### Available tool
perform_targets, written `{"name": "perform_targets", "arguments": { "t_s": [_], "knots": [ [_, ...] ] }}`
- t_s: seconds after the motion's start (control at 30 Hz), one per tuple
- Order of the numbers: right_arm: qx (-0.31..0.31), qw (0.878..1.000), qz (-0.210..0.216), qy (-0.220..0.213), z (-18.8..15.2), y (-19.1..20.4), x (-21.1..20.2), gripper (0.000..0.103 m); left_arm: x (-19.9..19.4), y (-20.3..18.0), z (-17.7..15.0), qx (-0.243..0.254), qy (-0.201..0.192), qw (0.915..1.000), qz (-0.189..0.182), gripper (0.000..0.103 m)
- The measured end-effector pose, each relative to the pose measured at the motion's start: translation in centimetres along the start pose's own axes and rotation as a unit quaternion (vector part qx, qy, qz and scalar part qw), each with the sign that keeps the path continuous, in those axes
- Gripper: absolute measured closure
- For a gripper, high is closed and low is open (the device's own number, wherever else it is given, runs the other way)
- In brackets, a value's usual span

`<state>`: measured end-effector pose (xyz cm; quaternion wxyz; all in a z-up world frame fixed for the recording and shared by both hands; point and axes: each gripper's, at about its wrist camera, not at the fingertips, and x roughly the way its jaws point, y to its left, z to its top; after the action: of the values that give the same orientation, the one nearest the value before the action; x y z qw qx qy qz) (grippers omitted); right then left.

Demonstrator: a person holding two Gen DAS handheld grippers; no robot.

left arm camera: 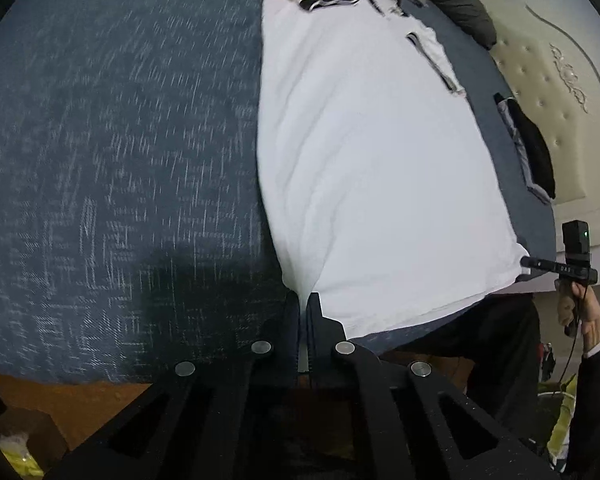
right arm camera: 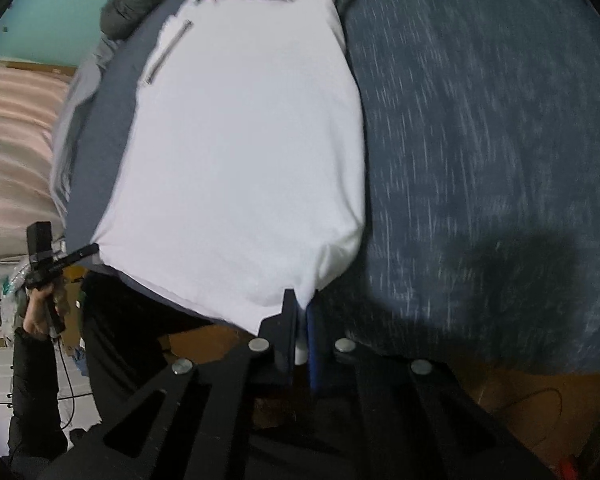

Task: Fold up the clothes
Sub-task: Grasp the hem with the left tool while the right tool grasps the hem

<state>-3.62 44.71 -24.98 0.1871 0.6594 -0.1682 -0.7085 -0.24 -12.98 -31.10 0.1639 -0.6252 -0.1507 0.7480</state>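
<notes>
Shirt (left arm camera: 372, 168), white and soft, is spread on the bed (left arm camera: 112, 152), filling the frame centre. Each hem corner is pinched in narrowed jaws: left gripper (left arm camera: 304, 300), right gripper (right arm camera: 302, 304). Light, limp cloth, probably sagging once lifted; corners are best held.

Smooth white cloth shirt (left arm camera: 372, 168) lies on coarse, flecked blue woven bedspread (left arm camera: 112, 152); matt black plastic fingers (left arm camera: 315, 312).

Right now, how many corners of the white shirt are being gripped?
2. The left hand-held gripper pinches one hem corner of the white shirt; the right hand-held gripper pinches the other hem corner. The collar end lies free on the bed.
</notes>
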Motion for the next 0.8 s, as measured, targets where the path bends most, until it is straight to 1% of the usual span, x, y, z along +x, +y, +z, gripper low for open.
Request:
{"name": "perform_targets", "arguments": {
  "t_s": [0.13,0.23,0.3,0.37,0.43,0.5,0.6,0.8],
  "knots": [
    [-0.004,0.999,0.014,-0.032,1.9,0.4,-2.9,0.100,-1.7,-0.4,1.6,0.006,-0.021,0.9998,-0.006,0.100],
    [-0.006,0.998,0.026,-0.053,3.9,0.4,-5.0,0.100,-2.7,-1.1,3.4,0.008,-0.033,0.9994,-0.005,0.100],
    [-0.006,0.997,0.035,-0.068,6.0,1.6,-5.6,0.100,-3.4,-1.6,5.0,0.008,-0.041,0.9991,-0.004,0.100],
    [-0.006,0.996,0.040,-0.082,6.4,2.3,-6.0,0.100,-4.8,-1.1,5.8,0.008,-0.050,0.9987,-0.008,0.100],
    [-0.005,0.995,0.043,-0.095,7.9,2.9,-6.4,0.100,-5.6,-1.2,7.3,0.006,-0.060,0.9981,-0.012,0.100],
    [-0.001,0.994,0.044,-0.104,9.7,3.8,-6.3,0.100,-6.3,-1.3,9.1,0.003,-0.069,0.9974,-0.017,0.100],
    [0.004,0.992,0.047,-0.118,12.4,4.9,-6.2,0.100,-6.2,-1.7,12.6,-0.003,-0.081,0.9964,-0.022,0.100],
    [0.012,0.988,0.052,-0.145,18.9,4.4,-7.3,0.100,-6.3,-1.8,20.0,-0.014,-0.102,0.9941,-0.035,0.100]
  ]
}}
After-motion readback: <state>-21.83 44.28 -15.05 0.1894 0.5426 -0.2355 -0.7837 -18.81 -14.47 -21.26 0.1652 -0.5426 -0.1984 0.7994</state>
